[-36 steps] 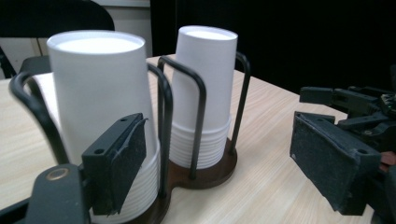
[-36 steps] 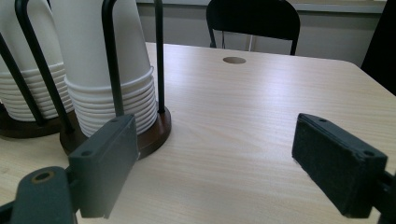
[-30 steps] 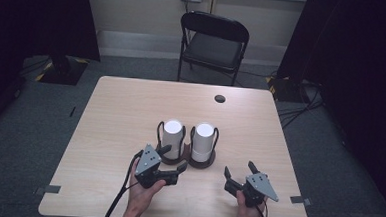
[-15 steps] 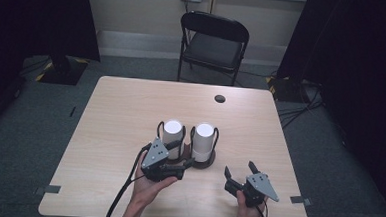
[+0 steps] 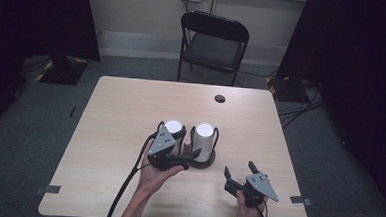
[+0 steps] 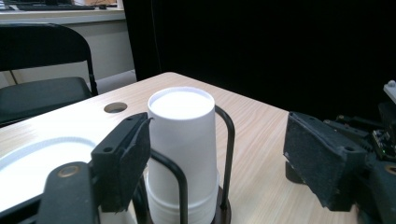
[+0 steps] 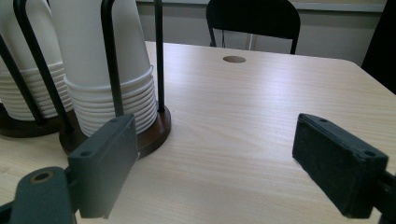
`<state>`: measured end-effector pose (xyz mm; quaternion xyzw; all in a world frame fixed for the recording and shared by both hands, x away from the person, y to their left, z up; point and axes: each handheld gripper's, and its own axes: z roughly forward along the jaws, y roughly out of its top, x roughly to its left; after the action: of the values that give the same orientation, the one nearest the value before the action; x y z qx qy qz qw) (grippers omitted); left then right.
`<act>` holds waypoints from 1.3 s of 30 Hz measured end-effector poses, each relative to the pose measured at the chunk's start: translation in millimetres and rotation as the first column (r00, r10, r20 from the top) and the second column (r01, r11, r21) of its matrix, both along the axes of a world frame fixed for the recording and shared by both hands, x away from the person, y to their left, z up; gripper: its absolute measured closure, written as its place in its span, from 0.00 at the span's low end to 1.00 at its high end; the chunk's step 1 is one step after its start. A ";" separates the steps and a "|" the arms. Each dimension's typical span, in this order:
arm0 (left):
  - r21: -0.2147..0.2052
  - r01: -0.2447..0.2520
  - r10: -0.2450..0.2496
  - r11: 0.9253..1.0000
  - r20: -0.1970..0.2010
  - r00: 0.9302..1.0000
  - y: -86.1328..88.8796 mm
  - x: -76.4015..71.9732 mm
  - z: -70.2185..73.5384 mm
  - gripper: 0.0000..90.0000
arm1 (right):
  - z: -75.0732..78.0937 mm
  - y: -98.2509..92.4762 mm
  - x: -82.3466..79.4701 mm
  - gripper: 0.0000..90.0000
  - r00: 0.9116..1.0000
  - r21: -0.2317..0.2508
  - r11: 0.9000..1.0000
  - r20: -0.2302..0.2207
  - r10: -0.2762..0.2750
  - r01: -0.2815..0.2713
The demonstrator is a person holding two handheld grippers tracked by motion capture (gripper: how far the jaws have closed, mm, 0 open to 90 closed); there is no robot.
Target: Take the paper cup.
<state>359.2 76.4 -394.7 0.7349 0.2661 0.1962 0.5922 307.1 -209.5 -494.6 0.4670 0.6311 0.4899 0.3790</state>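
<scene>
Cups [image 5: 204,139] are sitting in two stacks on a dark holder [image 5: 209,162] at table [image 5: 121,109] centre. Left gripper [image 5: 191,156], jaws just opening with nothing clamped, is hovering at the holder's 7 o'clock. Right gripper [image 5: 238,172], jaws spread and empty, is resting at its 4 o'clock.

Two stacks of white paper cups stand side by side in dark wire holders on the pale wooden counter [image 5: 115,114]: the left stack [image 5: 173,132] and the right stack [image 5: 204,139]. The left gripper [image 5: 171,155] hangs just before the left stack, the right gripper [image 5: 241,177] sits nearer the front edge, right of both. Behind the counter stands a black folding chair [image 5: 214,44].
</scene>
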 end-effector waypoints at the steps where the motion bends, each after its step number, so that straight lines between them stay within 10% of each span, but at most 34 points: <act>1: 0.001 -0.010 0.010 1.000 0.000 1.000 -1.6 1.8 0.5 0.25 | 0.0 -0.2 0.0 0.15 1.000 0.001 1.000 0.001 0.001 -0.001; 39: 0.090 0.014 -0.009 0.996 -0.061 0.998 -35.3 60.9 11.1 0.27 | 0.2 -0.5 1.0 0.15 1.000 0.002 1.000 -0.011 0.016 -0.016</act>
<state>420.1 41.1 -383.6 0.7680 0.2707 0.1821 0.5511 308.1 -210.0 -494.4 0.4648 0.6365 0.4910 0.3712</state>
